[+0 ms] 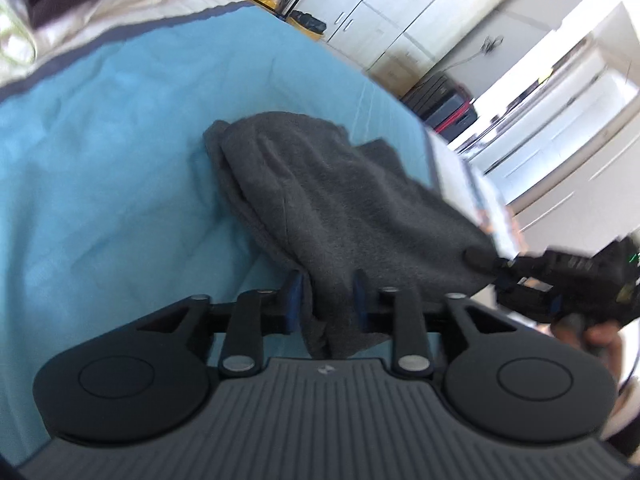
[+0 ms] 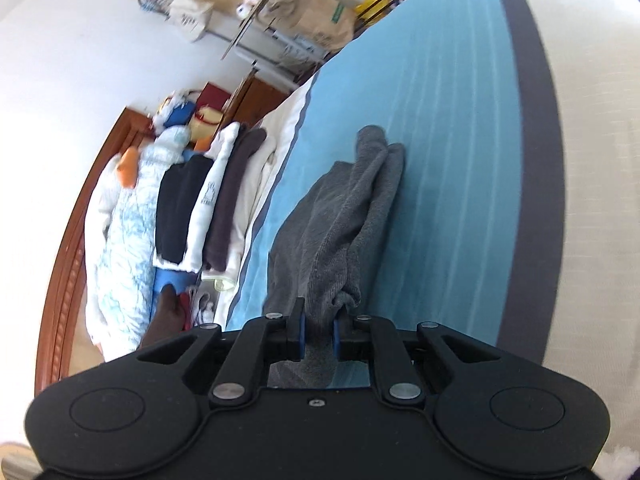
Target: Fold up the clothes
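Observation:
A dark grey garment (image 1: 340, 200) lies bunched on the blue sheet (image 1: 120, 140) of a bed, its near edge lifted. In the left wrist view my left gripper (image 1: 327, 292) is closed on a thick fold of it, and cloth fills the gap between the blue pads. My right gripper (image 1: 486, 260) pinches the garment's other corner at the right, with a person's hand (image 1: 600, 340) behind it. In the right wrist view the right gripper (image 2: 319, 332) is shut on a narrow fold of the grey garment (image 2: 340, 216), which trails away over the blue sheet (image 2: 440, 120).
A stack of folded clothes (image 2: 208, 200) lies on white bedding beside a wooden headboard (image 2: 80, 220). White bedding (image 2: 592, 160) borders the sheet's dark edge. White cupboards (image 1: 400, 12), dark suitcases (image 1: 448, 100) and a paper bag (image 2: 324, 16) stand beyond the bed.

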`<control>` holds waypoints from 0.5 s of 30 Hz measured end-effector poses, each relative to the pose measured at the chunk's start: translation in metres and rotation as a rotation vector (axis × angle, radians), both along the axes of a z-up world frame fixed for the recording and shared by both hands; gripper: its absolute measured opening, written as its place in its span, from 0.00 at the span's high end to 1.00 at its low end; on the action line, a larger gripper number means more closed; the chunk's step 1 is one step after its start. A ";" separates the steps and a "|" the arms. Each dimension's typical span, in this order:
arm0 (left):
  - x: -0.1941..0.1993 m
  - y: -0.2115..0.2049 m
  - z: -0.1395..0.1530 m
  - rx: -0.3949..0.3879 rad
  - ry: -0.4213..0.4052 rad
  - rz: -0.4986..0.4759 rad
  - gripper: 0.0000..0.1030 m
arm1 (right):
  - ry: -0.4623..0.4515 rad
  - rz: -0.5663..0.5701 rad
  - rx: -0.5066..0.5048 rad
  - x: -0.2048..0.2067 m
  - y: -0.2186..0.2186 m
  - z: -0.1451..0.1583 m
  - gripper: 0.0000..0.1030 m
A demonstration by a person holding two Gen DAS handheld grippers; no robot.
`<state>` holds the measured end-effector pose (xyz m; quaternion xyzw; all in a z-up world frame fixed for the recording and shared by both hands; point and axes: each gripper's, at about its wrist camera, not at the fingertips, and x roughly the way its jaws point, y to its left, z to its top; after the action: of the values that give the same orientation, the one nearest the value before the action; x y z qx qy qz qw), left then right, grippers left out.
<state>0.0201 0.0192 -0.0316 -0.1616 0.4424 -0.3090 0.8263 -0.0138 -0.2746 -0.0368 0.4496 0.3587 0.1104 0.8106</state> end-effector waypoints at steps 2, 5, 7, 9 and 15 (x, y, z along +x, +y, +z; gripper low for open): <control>-0.006 -0.008 0.010 0.060 -0.090 0.005 0.54 | 0.001 -0.006 0.001 0.002 -0.001 -0.001 0.85; -0.020 -0.010 0.030 0.081 -0.248 -0.003 0.46 | -0.005 -0.008 0.003 0.003 -0.001 -0.001 0.85; -0.029 -0.013 0.038 0.073 -0.333 -0.038 0.38 | -0.009 -0.009 0.004 0.003 -0.001 -0.001 0.85; -0.038 -0.020 0.040 0.077 -0.386 -0.097 0.35 | -0.015 -0.009 0.007 0.004 -0.001 -0.001 0.85; -0.057 -0.059 0.028 0.141 -0.416 -0.306 0.22 | -0.045 -0.012 0.057 0.013 -0.004 0.001 0.85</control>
<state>-0.0366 -0.0400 -0.0039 0.0322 0.3030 -0.4254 0.8522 -0.0008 -0.2787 -0.0361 0.4721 0.3343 0.1260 0.8059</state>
